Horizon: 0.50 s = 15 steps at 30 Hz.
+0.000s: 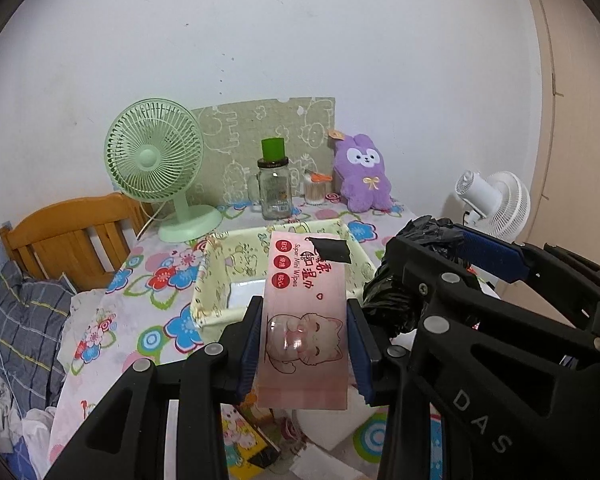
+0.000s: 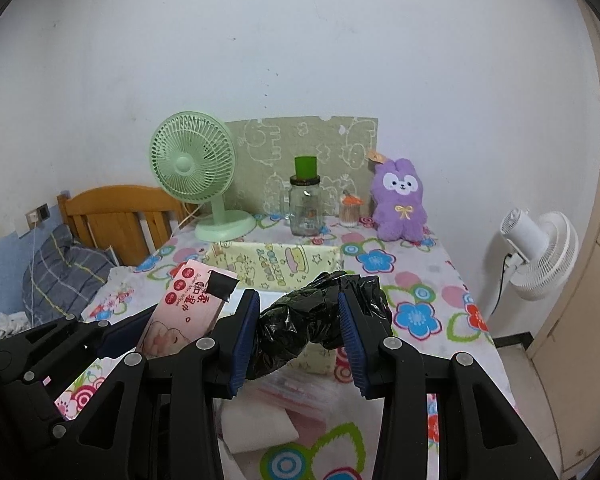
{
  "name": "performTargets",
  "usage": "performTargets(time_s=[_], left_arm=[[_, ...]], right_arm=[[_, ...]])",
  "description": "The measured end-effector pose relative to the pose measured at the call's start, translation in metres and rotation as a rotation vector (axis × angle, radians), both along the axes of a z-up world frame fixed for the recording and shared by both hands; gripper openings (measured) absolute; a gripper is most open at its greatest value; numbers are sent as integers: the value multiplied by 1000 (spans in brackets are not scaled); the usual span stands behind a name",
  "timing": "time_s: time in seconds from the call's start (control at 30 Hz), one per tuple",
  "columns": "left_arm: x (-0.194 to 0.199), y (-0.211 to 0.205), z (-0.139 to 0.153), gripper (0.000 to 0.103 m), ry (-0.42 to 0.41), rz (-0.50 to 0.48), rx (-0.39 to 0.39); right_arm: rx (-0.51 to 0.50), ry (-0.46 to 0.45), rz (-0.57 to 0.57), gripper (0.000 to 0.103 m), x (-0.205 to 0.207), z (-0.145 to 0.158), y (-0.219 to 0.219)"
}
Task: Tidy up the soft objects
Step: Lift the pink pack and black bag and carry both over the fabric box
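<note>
My left gripper (image 1: 305,346) is shut on a pink pack of wet wipes (image 1: 306,312) with a cat drawing, held above the table in front of a pale yellow fabric basket (image 1: 216,280). The pack (image 2: 188,308) shows at the left of the right wrist view. My right gripper (image 2: 298,340) is shut on a crumpled black plastic bag (image 2: 320,316), also lifted over the near side of the basket (image 2: 276,266). That bag (image 1: 404,284) appears right of the wipes in the left wrist view. A purple plush bunny (image 2: 400,200) sits at the back of the table.
A green desk fan (image 1: 156,160), a glass jar with a green lid (image 1: 274,184) and a cotton-swab holder (image 1: 315,190) stand at the back. White tissues and a clear packet (image 2: 284,396) lie on the flowered tablecloth below. A wooden bed frame (image 2: 116,216) is left, a white fan (image 2: 540,252) right.
</note>
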<state>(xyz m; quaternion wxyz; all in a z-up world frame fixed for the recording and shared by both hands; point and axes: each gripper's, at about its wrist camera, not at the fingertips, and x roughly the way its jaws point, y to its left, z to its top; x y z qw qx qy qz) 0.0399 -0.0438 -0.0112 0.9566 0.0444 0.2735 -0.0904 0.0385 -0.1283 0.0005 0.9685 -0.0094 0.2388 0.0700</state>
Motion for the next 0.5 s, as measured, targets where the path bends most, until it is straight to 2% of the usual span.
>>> performTargets(time_s=[0.5], left_arm=[[38,11,8,40,-19,27,-10]], right_arm=[[28,2,19,44,42,7,9]])
